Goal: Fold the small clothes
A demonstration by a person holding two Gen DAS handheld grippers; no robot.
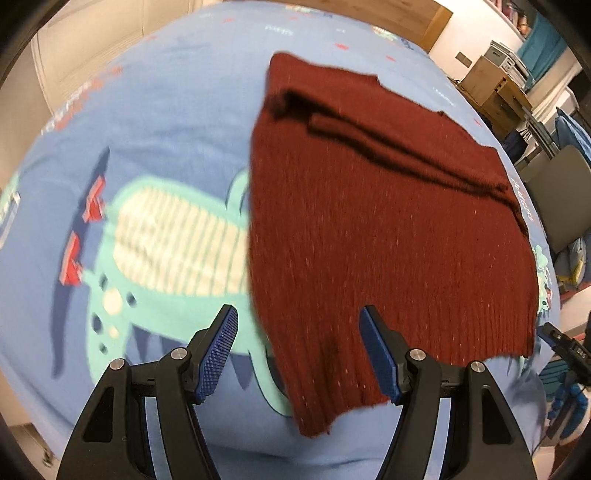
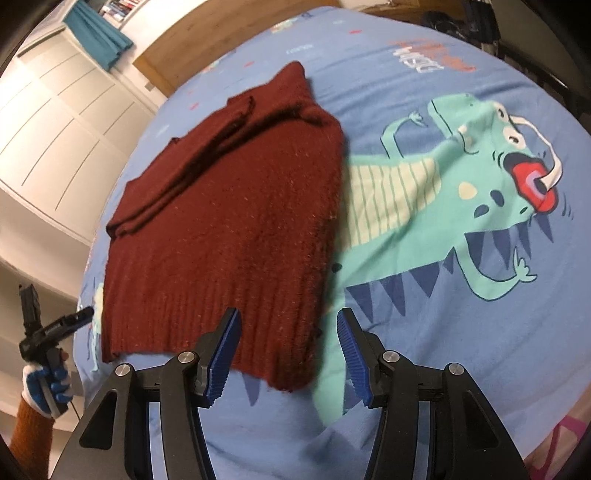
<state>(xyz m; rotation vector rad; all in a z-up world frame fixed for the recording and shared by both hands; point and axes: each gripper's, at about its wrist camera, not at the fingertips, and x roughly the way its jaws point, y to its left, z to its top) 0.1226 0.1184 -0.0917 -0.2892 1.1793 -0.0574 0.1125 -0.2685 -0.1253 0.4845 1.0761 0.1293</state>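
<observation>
Free room: bare blue bedsheet ahead and right of the right tongs; bare bedsheet left of the left tongs. Obstacle: dark red sweater, flat between both tongs' spread fingers and beyond. Wooden headboard bounds the far side.
</observation>
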